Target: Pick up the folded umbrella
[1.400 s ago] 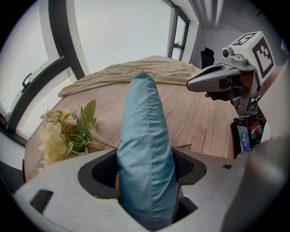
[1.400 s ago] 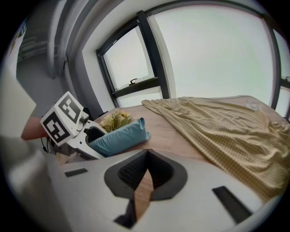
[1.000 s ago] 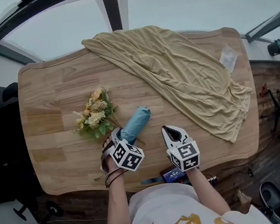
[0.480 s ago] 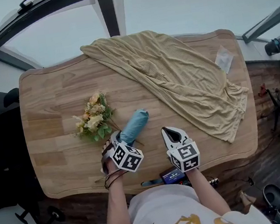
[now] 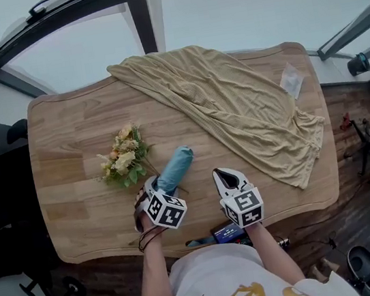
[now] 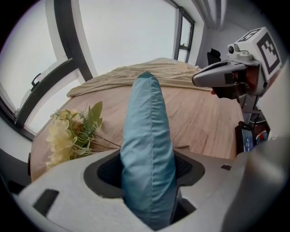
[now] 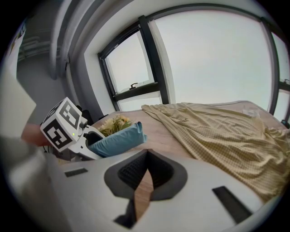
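The folded umbrella [image 5: 175, 169], in a teal-blue sleeve, lies slanted on the wooden table [image 5: 67, 141] with its near end between the jaws of my left gripper [image 5: 154, 184]. In the left gripper view the umbrella [image 6: 147, 136] fills the gap, and the closing jaws touch its fabric on both sides. My right gripper [image 5: 225, 174] hovers a little to the right of it, shut and holding nothing. The right gripper view shows the umbrella [image 7: 115, 140] sticking out of the left gripper [image 7: 88, 140].
A bunch of yellow artificial flowers [image 5: 125, 156] lies just left of the umbrella. A beige cloth [image 5: 233, 102] drapes across the table's right half, with a clear plastic packet [image 5: 291, 79] beyond it. A small dark device [image 5: 223, 231] sits at the near edge.
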